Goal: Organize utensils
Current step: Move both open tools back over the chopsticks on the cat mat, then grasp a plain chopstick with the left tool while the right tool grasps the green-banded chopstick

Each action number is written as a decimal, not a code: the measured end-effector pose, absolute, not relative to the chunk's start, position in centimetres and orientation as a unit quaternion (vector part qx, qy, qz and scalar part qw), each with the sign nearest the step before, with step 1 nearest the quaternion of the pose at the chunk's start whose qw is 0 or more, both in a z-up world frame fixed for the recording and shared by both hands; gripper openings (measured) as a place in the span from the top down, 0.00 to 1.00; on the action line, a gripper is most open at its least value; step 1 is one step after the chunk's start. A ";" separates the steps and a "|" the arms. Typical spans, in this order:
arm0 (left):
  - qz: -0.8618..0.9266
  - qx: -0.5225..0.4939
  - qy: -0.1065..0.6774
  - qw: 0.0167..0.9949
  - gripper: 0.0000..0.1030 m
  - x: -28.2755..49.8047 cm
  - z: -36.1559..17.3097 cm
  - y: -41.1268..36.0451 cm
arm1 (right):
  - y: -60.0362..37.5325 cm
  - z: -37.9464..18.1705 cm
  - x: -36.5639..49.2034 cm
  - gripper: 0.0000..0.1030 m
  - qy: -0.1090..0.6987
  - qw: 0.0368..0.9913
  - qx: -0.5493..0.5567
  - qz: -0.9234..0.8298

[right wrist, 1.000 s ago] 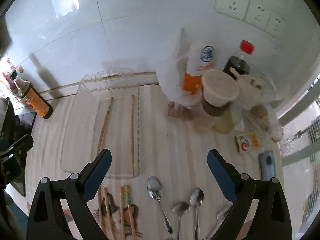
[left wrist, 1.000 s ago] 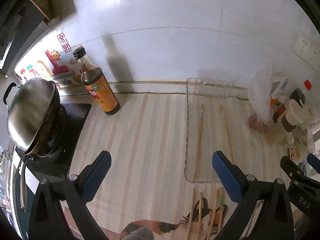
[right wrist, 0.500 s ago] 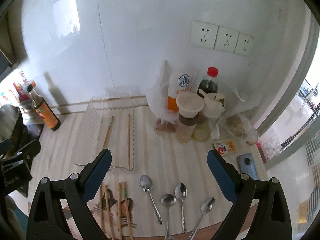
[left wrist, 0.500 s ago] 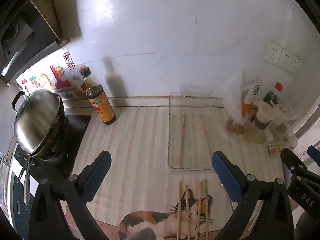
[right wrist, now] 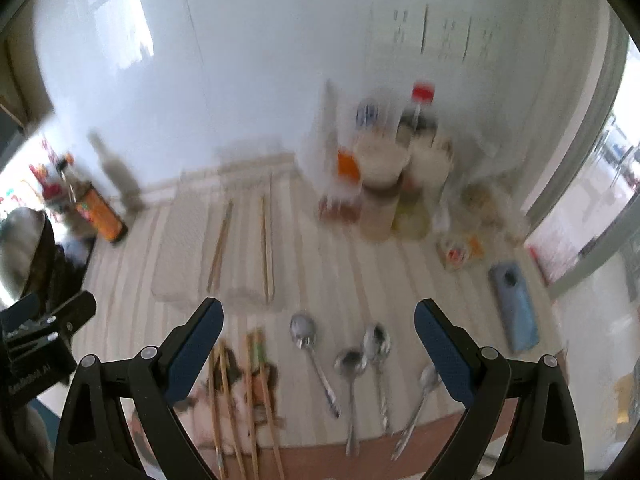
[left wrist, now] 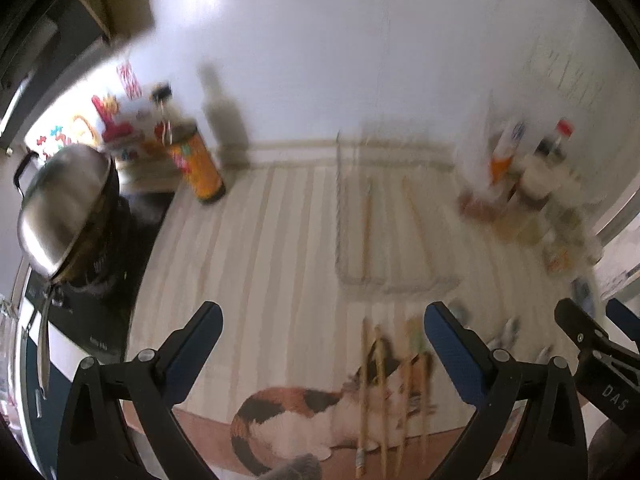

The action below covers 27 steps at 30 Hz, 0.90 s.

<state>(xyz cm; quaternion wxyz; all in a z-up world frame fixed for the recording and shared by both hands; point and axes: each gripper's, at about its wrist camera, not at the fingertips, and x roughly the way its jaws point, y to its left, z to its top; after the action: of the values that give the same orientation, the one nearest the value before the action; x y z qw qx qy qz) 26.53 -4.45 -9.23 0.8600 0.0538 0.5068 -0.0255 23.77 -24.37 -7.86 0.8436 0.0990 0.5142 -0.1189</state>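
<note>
A clear plastic tray (left wrist: 392, 236) (right wrist: 180, 256) lies on the striped counter with two chopsticks (right wrist: 266, 246) in it. Several loose chopsticks (left wrist: 384, 392) (right wrist: 248, 396) lie near the front edge on a cat picture. Several metal spoons (right wrist: 352, 364) lie to their right. My left gripper (left wrist: 322, 340) is open and empty above the counter, left of the loose chopsticks. My right gripper (right wrist: 318, 336) is open and empty above the spoons. Both views are blurred.
A soy sauce bottle (left wrist: 196, 164) and a steel wok (left wrist: 64, 208) on a stove stand at the left. Bottles, cups and bags (right wrist: 392, 184) crowd the back right. A blue phone (right wrist: 514, 306) lies at the right edge.
Both grippers pulled back and up from the tray over the last second, so more of the counter shows. Both stayed open. Nothing on the counter moved.
</note>
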 end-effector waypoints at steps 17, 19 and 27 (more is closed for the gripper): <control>0.019 0.096 0.656 0.748 0.01 25.1 -25.7 -1.6 | -17.7 -27.1 23.2 0.91 0.693 0.715 0.088 -0.018; -0.007 0.084 0.669 0.738 0.01 25.1 -26.5 -2.8 | -18.2 -27.1 22.9 0.94 0.695 0.714 0.081 -0.034; -0.070 0.069 0.689 0.718 0.40 24.8 -28.9 -6.5 | -22.5 -27.3 20.7 0.93 0.708 0.696 0.099 -0.073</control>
<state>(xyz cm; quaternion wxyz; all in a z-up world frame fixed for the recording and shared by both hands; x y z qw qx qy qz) 24.79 -6.46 -28.90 0.7180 0.0691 0.6890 -0.0704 20.66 -22.54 -27.29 0.6956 0.0991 0.7078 -0.0732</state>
